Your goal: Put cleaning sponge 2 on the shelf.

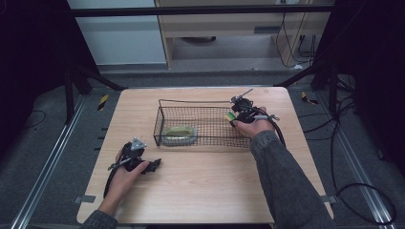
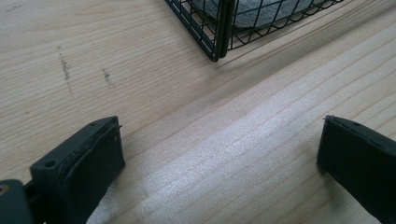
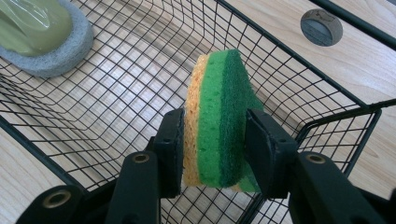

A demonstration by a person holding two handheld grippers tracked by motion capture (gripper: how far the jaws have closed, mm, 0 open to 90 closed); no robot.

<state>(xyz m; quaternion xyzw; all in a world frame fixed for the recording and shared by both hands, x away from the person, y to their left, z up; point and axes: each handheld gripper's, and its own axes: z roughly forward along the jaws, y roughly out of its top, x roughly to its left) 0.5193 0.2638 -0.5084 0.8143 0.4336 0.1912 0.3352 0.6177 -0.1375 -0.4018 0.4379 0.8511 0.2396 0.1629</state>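
Over unlabelled basket (image 3: 327, 81), gripped sponge (image 3: 219, 116)

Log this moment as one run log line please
right gripper: shut on sponge, over wire basket | left gripper: open, empty, on table | scrubber: in basket

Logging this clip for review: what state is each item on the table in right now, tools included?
Sponge: clamped on edge, held over the basket.
Right tool: shut on the sponge.
Left tool: open, nothing between its jaws, low over the table.
Wire basket: upright on the table, open-topped.
Grey scrubber with olive top: lying inside the basket at its left end.
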